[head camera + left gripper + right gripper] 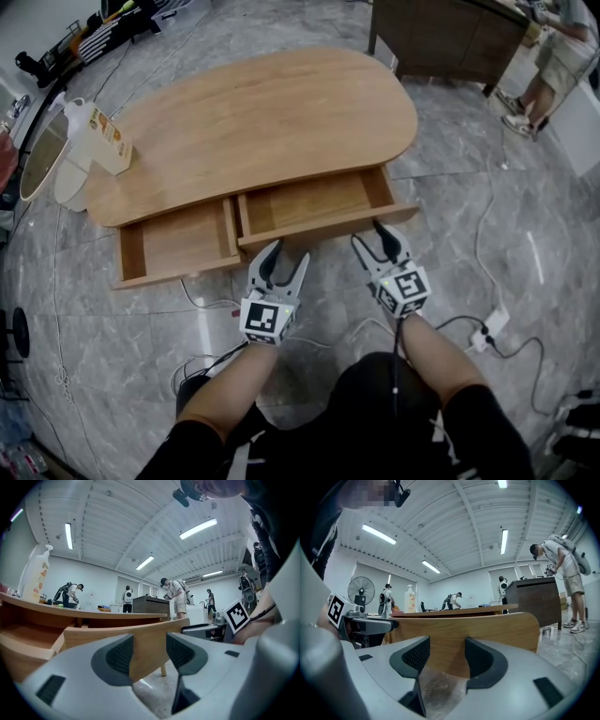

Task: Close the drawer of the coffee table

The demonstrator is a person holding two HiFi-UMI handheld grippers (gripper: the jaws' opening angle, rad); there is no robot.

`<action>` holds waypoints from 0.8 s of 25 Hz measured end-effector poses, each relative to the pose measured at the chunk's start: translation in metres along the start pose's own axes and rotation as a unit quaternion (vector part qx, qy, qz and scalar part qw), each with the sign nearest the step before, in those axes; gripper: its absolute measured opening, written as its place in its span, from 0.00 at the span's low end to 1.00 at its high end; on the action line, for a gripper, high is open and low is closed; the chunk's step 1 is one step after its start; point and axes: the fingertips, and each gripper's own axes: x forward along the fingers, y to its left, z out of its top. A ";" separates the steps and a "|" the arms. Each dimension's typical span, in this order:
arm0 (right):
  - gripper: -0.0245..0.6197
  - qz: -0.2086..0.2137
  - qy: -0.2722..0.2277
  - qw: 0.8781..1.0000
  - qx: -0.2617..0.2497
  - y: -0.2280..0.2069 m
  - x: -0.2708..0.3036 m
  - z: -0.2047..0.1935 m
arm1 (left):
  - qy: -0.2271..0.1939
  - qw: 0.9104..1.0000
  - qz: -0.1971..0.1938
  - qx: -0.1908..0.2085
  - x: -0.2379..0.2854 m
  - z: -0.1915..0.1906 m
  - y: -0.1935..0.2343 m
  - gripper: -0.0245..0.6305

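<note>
Left gripper (pixel 288 253) and right gripper (pixel 368 238) open-jawed, empty, at right drawer (pixel 319 201) front edge. Left drawer (pixel 178 243) beside it, also out.

No print is legible; the label on the bottle (pixel 97 137) is too small.

Kidney-shaped light wooden coffee table (pixel 262 112) sits dead centre, one open wooden drawer (pixel 328 228) poking out its near side at 6 o'clock, a second open drawer (pixel 178 246) at 8. White plastic pump bottle (pixel 98 136) on its 9 o'clock end, dark wooden cabinet (pixel 450 37) behind at 1.
</note>
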 end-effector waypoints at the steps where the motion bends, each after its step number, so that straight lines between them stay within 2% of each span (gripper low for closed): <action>1: 0.40 0.000 0.000 1.000 0.001 -0.001 0.001 -0.001 | 0.000 1.000 0.000 0.001 0.001 0.000 0.001 0.35; 12: 0.40 -0.014 -0.011 1.000 0.000 -0.009 0.023 0.004 | -0.011 1.000 0.005 -0.013 0.018 0.001 0.016 0.37; 20: 0.40 -0.013 0.001 1.000 -0.007 -0.019 0.044 0.005 | -0.011 1.000 0.016 -0.012 0.036 0.002 0.032 0.37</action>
